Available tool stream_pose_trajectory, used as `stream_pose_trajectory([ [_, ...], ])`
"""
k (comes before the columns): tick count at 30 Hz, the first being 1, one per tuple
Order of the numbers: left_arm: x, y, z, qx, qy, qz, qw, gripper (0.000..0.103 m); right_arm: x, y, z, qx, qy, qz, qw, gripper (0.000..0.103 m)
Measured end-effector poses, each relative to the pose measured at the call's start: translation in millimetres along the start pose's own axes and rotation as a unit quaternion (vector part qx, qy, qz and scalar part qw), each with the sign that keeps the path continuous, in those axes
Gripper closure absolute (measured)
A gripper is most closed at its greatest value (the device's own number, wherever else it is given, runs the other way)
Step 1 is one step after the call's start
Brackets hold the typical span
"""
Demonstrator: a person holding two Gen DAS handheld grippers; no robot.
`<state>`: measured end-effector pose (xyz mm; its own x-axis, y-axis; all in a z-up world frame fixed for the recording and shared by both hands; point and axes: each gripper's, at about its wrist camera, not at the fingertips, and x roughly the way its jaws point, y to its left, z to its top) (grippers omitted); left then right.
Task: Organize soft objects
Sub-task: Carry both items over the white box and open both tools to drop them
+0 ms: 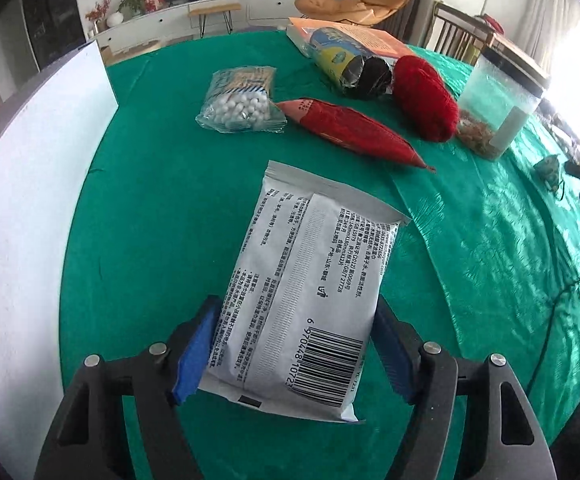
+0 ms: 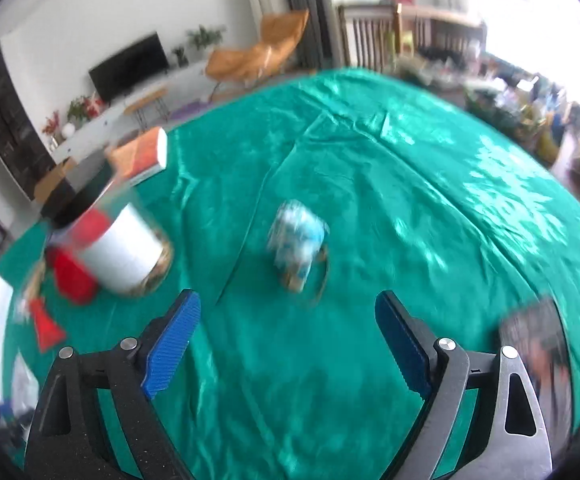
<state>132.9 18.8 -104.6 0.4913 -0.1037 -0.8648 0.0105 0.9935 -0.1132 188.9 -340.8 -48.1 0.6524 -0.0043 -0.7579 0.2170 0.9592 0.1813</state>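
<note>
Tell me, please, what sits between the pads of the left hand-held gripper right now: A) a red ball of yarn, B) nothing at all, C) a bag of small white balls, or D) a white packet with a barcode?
D: in the left wrist view the white packet with its barcode lies between the blue pads of the left hand-held gripper, which touch its two sides.

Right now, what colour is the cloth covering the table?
Green cloth, shiny; clearest in the left wrist view.
</note>
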Motion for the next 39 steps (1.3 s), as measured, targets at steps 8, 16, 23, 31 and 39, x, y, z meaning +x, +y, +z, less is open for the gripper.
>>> stream_pose_trajectory([
  [8,9,11,23,-0.026,0.000,-0.016,0.9995,0.032,67,-14,37,0.049,0.071,0.038,0.996,0.073],
  [16,-52,34,42,-0.079,-0.071,-0.070,0.9919,0.032,-25,48,70,-0.018,-0.043,0.068,0.997,0.074],
  [23,-142,108,33,-0.117,-0.144,-0.051,0.9813,0.032,-119,192,52,-0.154,-0.061,0.190,0.968,0.073],
  [31,-207,234,-30,-0.168,-0.150,0.129,0.9657,0.032,-173,394,-66,-0.265,0.022,0.396,0.879,0.073],
  [39,-203,280,-67,-0.200,-0.134,0.215,0.9465,0.007,-164,464,-155,-0.298,0.115,0.469,0.823,0.030],
])
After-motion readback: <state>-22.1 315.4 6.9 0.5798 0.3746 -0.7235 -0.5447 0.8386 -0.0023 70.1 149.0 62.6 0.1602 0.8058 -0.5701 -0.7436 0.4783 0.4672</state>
